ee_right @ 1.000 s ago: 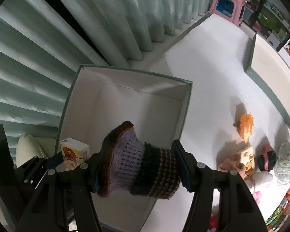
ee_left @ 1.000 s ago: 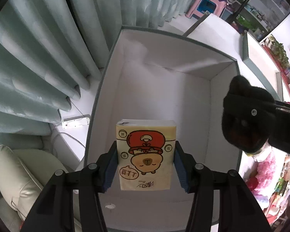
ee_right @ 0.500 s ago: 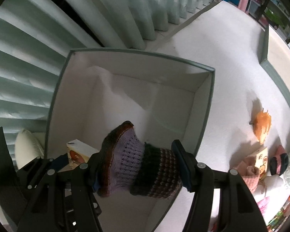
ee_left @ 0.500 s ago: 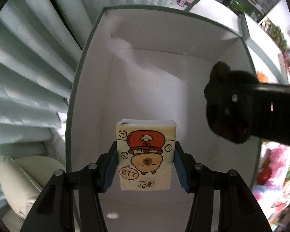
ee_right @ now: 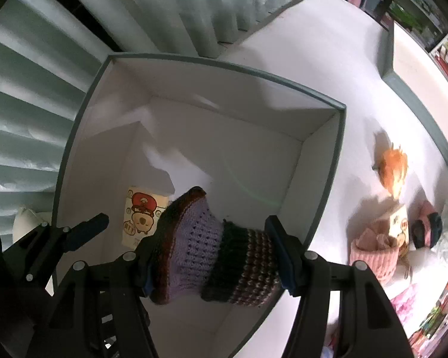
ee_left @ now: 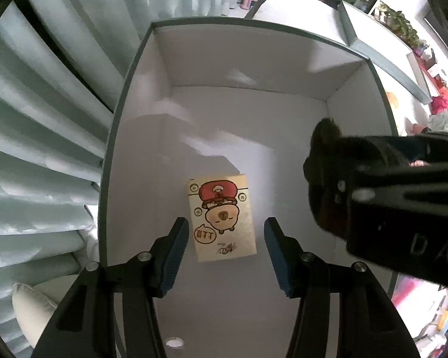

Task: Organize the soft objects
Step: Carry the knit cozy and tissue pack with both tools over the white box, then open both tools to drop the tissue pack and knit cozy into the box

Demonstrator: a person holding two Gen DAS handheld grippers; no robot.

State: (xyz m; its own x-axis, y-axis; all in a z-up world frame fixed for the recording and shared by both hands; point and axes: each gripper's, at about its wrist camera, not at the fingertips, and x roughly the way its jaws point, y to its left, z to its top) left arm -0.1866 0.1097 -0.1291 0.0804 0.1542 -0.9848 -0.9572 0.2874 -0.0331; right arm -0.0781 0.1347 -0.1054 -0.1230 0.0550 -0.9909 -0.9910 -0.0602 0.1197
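Observation:
A white storage box with a grey-green rim point(ee_left: 128, 68) point(ee_right: 340, 137) stands on the white table. A yellow cartoon tissue pack point(ee_left: 222, 219) point(ee_right: 142, 213) lies free on the box floor. My left gripper point(ee_left: 227, 247) is open above it, jaws apart on either side, not touching it; it also shows in the right wrist view point(ee_right: 88, 229). My right gripper point(ee_right: 215, 256) is shut on a knitted purple, brown and dark-green sock point(ee_right: 212, 250) and holds it over the box. In the left wrist view the right gripper point(ee_left: 382, 197) reaches in from the right.
Pale curtains point(ee_left: 44, 119) hang left of the box. On the table to the right lie an orange soft toy point(ee_right: 392, 168), a pink knitted item point(ee_right: 373, 247), a second tissue pack point(ee_right: 398, 225) and other soft things. A box lid point(ee_right: 418, 89) lies further back.
My left gripper lowered into the box, opened and let go of the tissue pack, which now lies on the box floor. My right gripper moved over the box with the sock.

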